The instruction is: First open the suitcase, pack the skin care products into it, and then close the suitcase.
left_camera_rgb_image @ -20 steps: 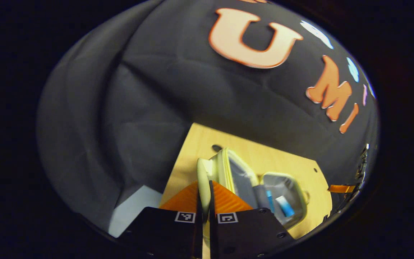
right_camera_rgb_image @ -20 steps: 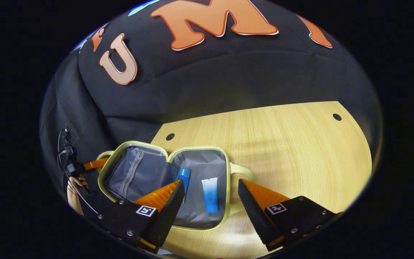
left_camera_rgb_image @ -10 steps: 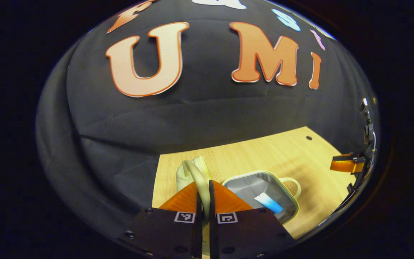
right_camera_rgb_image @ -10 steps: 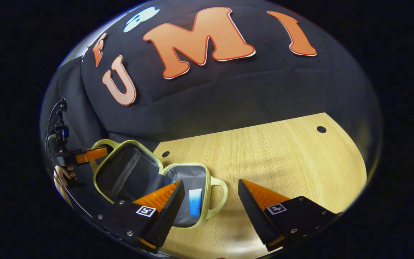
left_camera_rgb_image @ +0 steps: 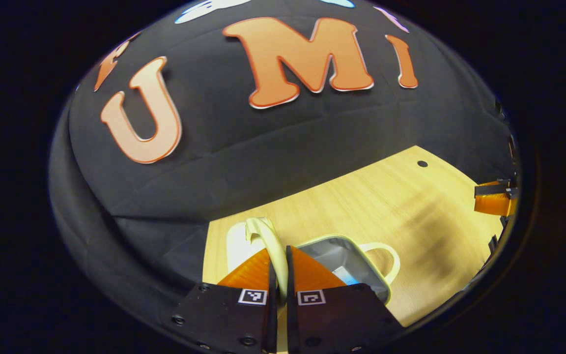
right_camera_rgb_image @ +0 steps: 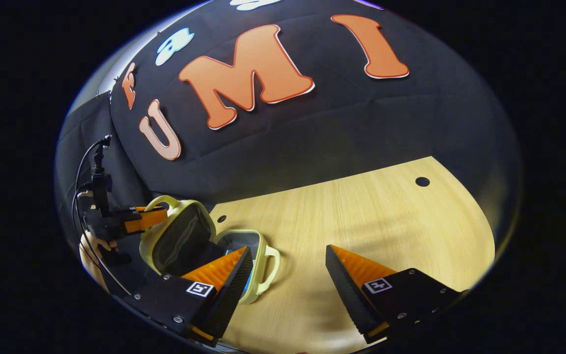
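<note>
The small pale-green suitcase (right_camera_rgb_image: 258,246) lies on the wooden table (right_camera_rgb_image: 361,221) with its lid (right_camera_rgb_image: 180,236) raised and tilted over the grey-lined base (left_camera_rgb_image: 347,253). My left gripper (left_camera_rgb_image: 279,250) is shut on the lid's handle (left_camera_rgb_image: 263,231); in the right gripper view it shows as the left gripper (right_camera_rgb_image: 140,219) at the far left, held by a hand (right_camera_rgb_image: 91,243). A blue-and-white tube (left_camera_rgb_image: 344,276) lies inside the base, partly hidden by my finger. My right gripper (right_camera_rgb_image: 288,253) hangs open over bare table just right of the case's other handle (right_camera_rgb_image: 270,268).
The black cloth wall rises right behind the table's far edge. Two small dark holes (right_camera_rgb_image: 422,181) (right_camera_rgb_image: 221,218) mark the tabletop. An orange finger of the right gripper (left_camera_rgb_image: 492,202) shows at the right edge of the left gripper view.
The left gripper has swung the lid up by its handle, from lying flat open to standing over the base. The right gripper stays open and has moved off to the right of the case.
</note>
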A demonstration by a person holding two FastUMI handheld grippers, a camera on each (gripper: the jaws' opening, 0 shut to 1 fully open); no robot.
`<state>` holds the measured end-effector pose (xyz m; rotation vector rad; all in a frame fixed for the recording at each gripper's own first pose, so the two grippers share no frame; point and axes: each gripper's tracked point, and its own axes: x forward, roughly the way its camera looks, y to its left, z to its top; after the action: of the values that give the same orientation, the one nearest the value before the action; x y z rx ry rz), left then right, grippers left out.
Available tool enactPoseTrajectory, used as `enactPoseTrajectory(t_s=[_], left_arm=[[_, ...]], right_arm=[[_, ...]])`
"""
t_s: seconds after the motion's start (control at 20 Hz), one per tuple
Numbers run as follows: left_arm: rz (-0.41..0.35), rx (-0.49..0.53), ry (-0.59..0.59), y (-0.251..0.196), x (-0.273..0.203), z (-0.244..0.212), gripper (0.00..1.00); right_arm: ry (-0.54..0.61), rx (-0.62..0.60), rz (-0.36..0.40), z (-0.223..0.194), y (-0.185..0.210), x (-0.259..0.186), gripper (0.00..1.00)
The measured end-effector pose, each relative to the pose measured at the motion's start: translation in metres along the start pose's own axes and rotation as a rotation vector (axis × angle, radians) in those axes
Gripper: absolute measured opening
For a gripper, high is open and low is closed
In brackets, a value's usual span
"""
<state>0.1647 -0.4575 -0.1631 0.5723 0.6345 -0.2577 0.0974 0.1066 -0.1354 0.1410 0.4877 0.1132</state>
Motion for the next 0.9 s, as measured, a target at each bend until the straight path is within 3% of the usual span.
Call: enactPoseTrajectory(t_s=[0.2,0.65,0.9], left_arm=[[-0.012,0.097,0.039,-0.060,0.026,0.001,0.08],[-0.145,0.116,0.201,-0.197,0.103,-0.049,0.07],[-0.142,0.116,0.282,-0.225,0.128,-0.086,0.08]], right_arm=[[-0.006,0.022,-0.011,0.003,-0.032,-0.013,0.95],[0.020,0.069,-0.090,-0.012,-0.108,-0.032,0.95],[0.049,0.080,-0.110,-0.026,-0.127,-0.035,0.95]])
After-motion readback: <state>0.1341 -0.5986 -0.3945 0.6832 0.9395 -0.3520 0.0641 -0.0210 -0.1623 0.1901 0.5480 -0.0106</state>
